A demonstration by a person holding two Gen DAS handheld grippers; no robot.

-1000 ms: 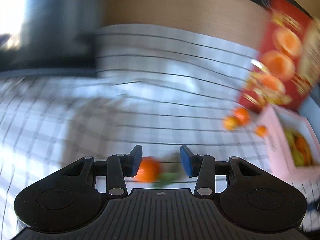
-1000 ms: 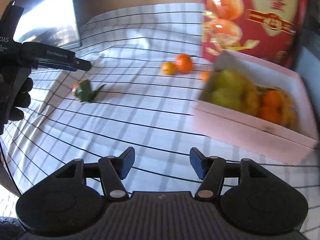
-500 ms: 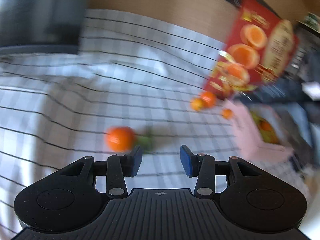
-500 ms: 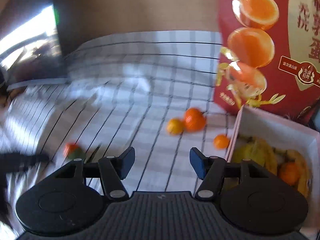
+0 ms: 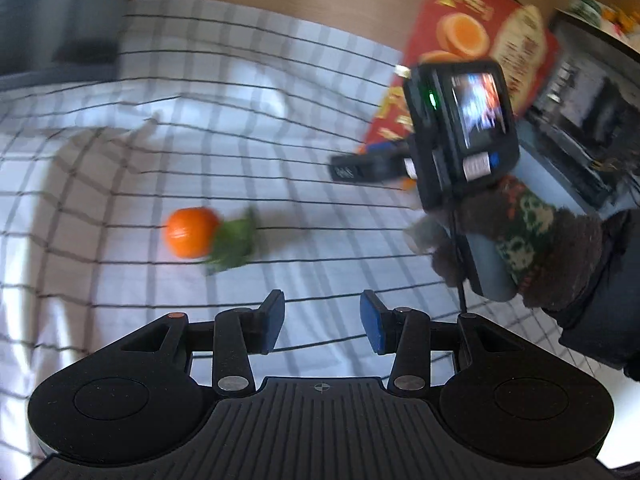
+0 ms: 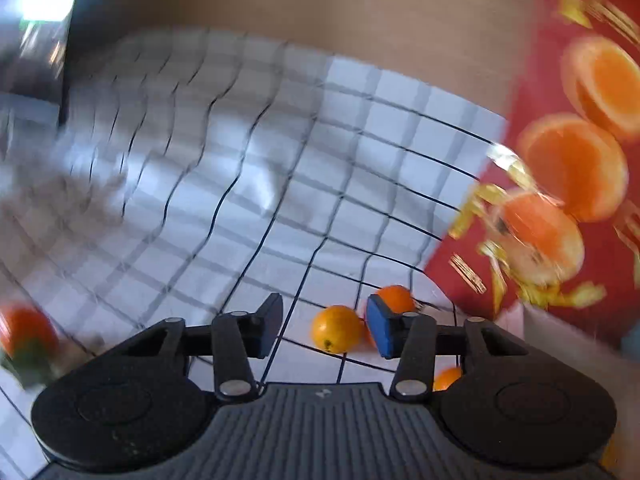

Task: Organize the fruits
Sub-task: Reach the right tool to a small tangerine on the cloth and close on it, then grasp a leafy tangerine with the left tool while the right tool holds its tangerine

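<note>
A: Orange skin, thin and glossy: light, round, likely to roll on cloth (image 5: pixel 240 120). Where now?

B: Small orange (image 6: pixel 338 328) between the jaws of right gripper (image 6: pixel 324 320), just beside the right pad, apart from the left one. Just been closing in on it, not yet pinching. Second orange (image 6: pixel 394 298) right behind that pad. Third (image 6: pixel 446 378) nearer, half hidden by the finger.

A: And left gripper (image 5: pixel 322 320)?

B: Spread, holding nothing, hovering over bare cloth. Leafy mandarin (image 5: pixel 188 232) ahead and to the left, well clear of the pads.

A: Where to take hold?

B: Across the widest part, pads on opposite sides, gently. Probably soft enough to bruise, and slick enough to squirt out if pinched off-centre. For the mandarin, on the fruit itself, not the leaf: too floppy to bear it.

A: Containers?

B: Red carton (image 6: pixel 580 160) standing at the cloth's right edge, printed with orange halves. Contents unseen. Pale box rim (image 6: pixel 560 328) just below it, blurred, with the inside out of view. Cannot tell what lies in either.
</note>
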